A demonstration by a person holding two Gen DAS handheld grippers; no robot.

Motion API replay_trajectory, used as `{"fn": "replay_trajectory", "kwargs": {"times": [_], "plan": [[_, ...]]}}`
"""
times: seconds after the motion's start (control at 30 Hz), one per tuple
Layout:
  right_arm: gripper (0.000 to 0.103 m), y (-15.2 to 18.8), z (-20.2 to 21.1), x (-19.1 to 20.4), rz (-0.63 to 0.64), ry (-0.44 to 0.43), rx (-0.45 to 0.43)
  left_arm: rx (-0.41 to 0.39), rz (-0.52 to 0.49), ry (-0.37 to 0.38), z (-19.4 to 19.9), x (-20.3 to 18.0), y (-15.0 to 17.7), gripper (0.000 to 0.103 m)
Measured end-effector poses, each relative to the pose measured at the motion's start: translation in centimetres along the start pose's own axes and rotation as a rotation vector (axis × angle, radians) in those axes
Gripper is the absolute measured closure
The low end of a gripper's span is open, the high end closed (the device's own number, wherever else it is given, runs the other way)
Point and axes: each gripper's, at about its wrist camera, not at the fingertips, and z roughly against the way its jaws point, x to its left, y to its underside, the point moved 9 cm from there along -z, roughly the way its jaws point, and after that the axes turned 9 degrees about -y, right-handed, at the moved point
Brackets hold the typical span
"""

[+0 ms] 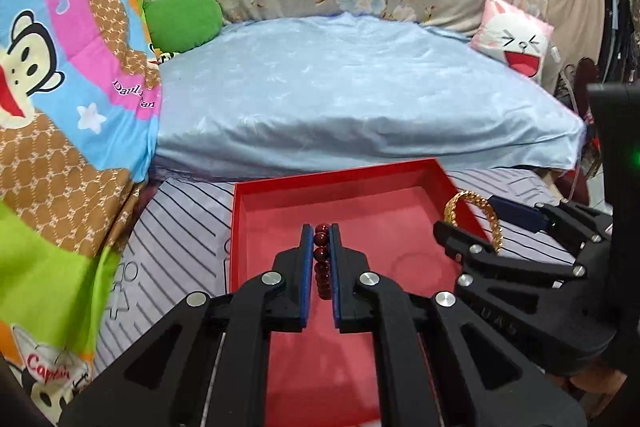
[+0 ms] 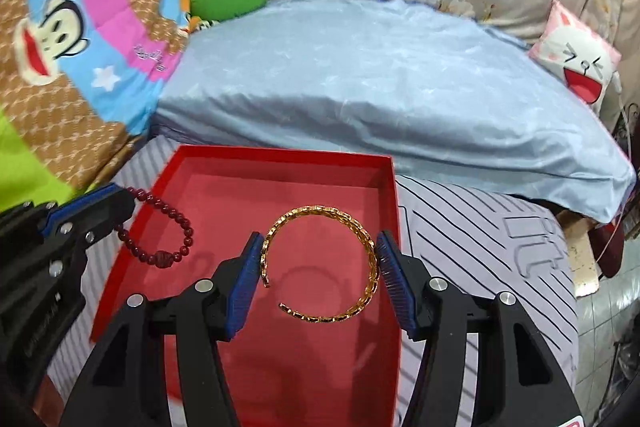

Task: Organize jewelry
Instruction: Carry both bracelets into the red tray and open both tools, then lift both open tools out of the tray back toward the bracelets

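A shallow red tray (image 1: 256,219) (image 2: 384,195) lies on a striped sheet. My left gripper (image 1: 321,233) is shut on a dark red bead bracelet (image 1: 322,259) and holds it over the tray's middle. In the right wrist view the left gripper (image 2: 116,197) is at the tray's left rim with the bead bracelet (image 2: 168,251) hanging from it. My right gripper (image 2: 318,247) is shut on a gold open bangle (image 2: 320,263), pinched across its width, above the tray floor. In the left wrist view the right gripper (image 1: 472,219) holds the bangle (image 1: 480,215) at the tray's right rim.
A pale blue bed (image 1: 344,87) rises right behind the tray. A colourful monkey-print quilt (image 1: 60,107) hangs on the left, with a green cushion (image 1: 182,19) and a pink rabbit cushion (image 1: 516,43) at the back. Tiled floor (image 2: 612,307) shows at the right.
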Motion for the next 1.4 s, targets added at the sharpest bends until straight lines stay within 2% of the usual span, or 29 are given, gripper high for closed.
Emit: {"fn": "replay_trajectory", "kwargs": {"times": [0.27, 0.43, 0.5, 0.57, 0.6, 0.63, 0.73, 0.93, 1.1, 1.4], "plan": [[0.047, -0.1, -4.1, -1.5, -0.018, 0.020, 0.071, 0.067, -0.014, -0.042, -5.0, -0.4, 0.8, 0.095], [0.046, 0.0, -4.9, -1.7, -0.014, 0.036, 0.083, 0.066, -0.023, -0.083, -6.1, -0.2, 1.0, 0.095], [0.043, 0.0, -4.9, -1.8, -0.015, 0.033, 0.080, 0.060, -0.024, -0.102, -6.2, 0.0, 0.9, 0.090], [0.038, -0.1, -4.7, -1.8, -0.018, 0.034, 0.066, 0.050, -0.023, -0.120, -6.1, 0.1, 0.8, 0.066], [0.037, -0.2, -4.5, -1.8, -0.016, 0.035, 0.059, 0.040, -0.021, -0.129, -6.0, 0.3, 0.7, 0.062], [0.037, -0.2, -4.5, -1.7, -0.013, 0.036, 0.055, 0.031, -0.020, -0.141, -5.8, 0.4, 0.6, 0.059], [0.037, -0.3, -3.8, -1.7, 0.000, 0.048, 0.040, 0.031, -0.012, -0.148, -5.5, 0.9, 0.5, 0.059], [0.036, 0.6, 0.0, -1.7, 0.008, 0.045, -0.004, -0.007, -0.008, -0.160, -2.7, 1.8, 0.5, 0.059], [0.031, 3.0, 3.9, -1.0, 0.011, 0.022, -0.031, -0.027, 0.028, -0.129, 1.0, 2.4, 1.8, 0.056], [0.027, 9.8, 10.7, 0.9, 0.069, 0.033, -0.061, -0.028, 0.081, -0.097, 7.6, 3.8, 8.6, 0.051]]}}
